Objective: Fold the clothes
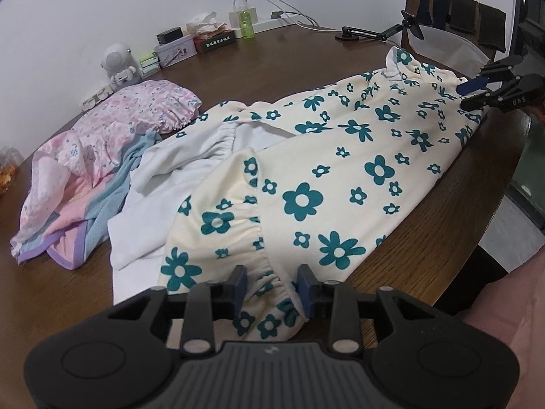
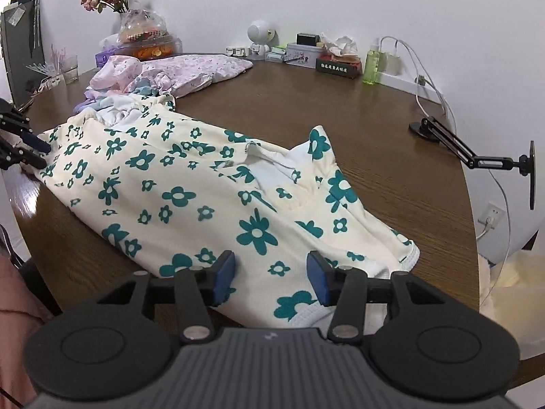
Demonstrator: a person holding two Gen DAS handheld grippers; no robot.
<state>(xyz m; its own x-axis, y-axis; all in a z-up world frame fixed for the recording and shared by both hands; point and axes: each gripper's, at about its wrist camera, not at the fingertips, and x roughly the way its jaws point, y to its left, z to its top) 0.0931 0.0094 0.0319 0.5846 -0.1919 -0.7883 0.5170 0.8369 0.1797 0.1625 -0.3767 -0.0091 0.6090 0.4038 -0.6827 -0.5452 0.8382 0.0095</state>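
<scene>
A cream garment with teal flowers (image 1: 340, 170) (image 2: 204, 187) lies spread lengthwise across the round wooden table (image 1: 272, 61). My left gripper (image 1: 272, 286) stands open at its gathered elastic end, and the bunched hem runs between the fingers without being pinched. In the right wrist view the left gripper (image 2: 42, 155) shows at the far left by that same end. My right gripper (image 2: 270, 277) hovers open over the opposite end, near the white-trimmed edge, with cloth under the gap. From the left wrist view the right gripper (image 1: 468, 97) appears at the far right end.
A heap of other clothes, pink floral (image 1: 136, 112), blue and white, lies left of the garment. Along the wall stand a tissue box (image 1: 214, 39), a green bottle (image 1: 246, 24), a tin and a white figurine (image 1: 117, 63). A black holder arm (image 2: 477, 156) and a chair (image 1: 453, 13) are at the table's far side.
</scene>
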